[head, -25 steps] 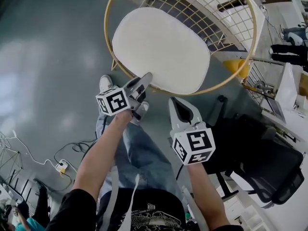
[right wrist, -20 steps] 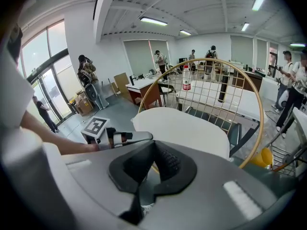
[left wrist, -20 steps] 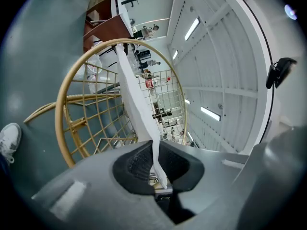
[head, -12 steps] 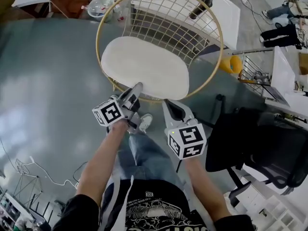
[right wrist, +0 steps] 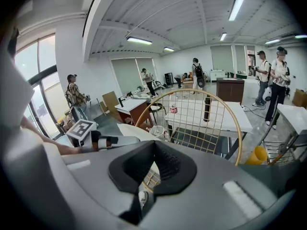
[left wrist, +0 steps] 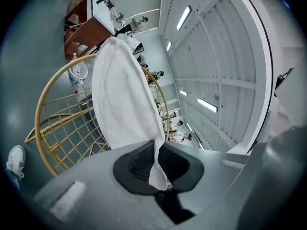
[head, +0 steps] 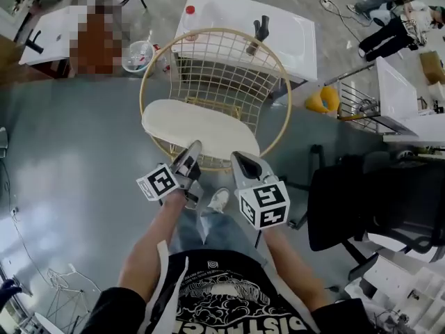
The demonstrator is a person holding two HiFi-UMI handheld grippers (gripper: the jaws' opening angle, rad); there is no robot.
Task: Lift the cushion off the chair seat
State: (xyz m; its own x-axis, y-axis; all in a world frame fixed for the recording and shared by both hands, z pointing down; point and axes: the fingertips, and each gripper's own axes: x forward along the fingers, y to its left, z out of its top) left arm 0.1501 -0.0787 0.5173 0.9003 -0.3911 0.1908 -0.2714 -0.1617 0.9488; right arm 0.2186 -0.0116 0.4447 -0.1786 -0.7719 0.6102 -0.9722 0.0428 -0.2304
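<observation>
Head view: the flat oval cream fabric cushion [head: 198,125] lies tilted over the seat of the round gold wire chair [head: 226,68]. Its near edge at 6 o'clock is raised, and its far edge at 12 o'clock looks still down on the seat. The left gripper [head: 192,149] has its jaws clamped on that near edge, and the left gripper view shows only a thin fold of cloth pinched. The right gripper [head: 240,161] is at the cushion's 5 o'clock with its jaws a narrow way apart and nothing gripped; chair wire shows through the gap.

Risks, as I judge:
- The thin one-sided pinch slips and the cushion drops back.
- The unsupported far end sags, snags on the hoop rim and drags the light chair.
- The cushion swings off the single grip.

The right jaws likely need a hold before the lift goes higher.
</observation>
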